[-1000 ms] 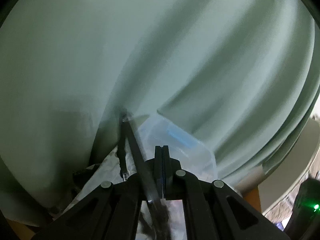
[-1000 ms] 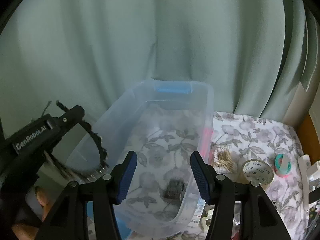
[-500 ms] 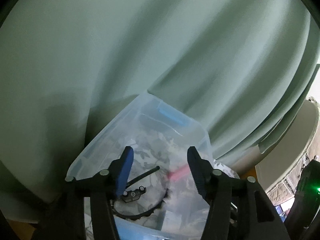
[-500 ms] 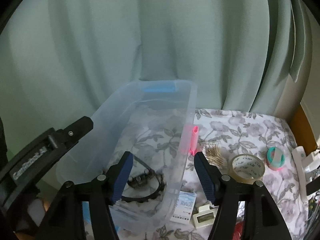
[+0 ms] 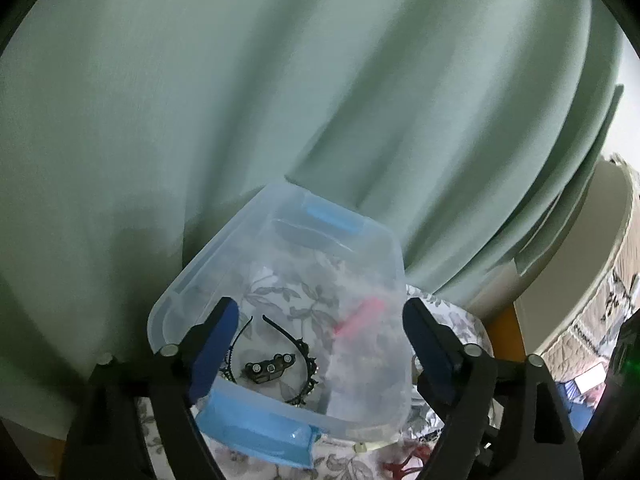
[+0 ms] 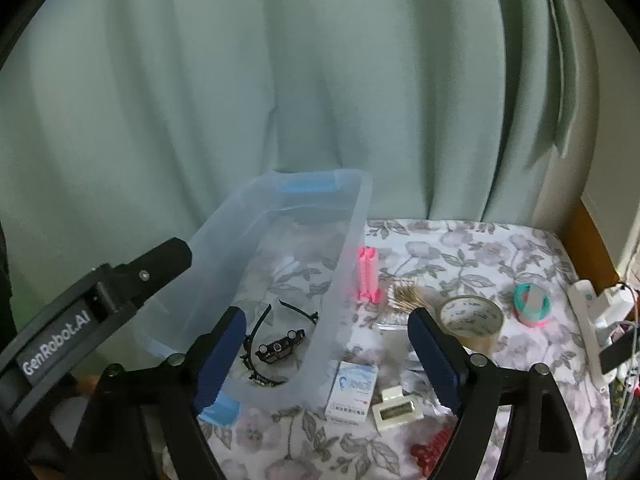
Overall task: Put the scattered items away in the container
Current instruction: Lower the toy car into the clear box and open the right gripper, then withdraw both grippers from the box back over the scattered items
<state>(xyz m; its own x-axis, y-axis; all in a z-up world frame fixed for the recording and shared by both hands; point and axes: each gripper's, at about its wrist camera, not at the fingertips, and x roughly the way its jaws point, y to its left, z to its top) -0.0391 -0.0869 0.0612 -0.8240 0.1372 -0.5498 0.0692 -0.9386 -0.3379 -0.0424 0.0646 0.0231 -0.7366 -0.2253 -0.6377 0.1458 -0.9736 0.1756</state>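
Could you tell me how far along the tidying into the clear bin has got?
Done: the black headband and a small dark clip lie inside the clear bin. In hand: nothing; the left gripper and right gripper have just opened, empty. Left: pink clip, tape roll, white box and more on the cloth.

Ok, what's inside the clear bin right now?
Inside the clear bin: a black headband and a small dark hair clip. Its near corner is hidden behind the right tool, so anything there is unseen.
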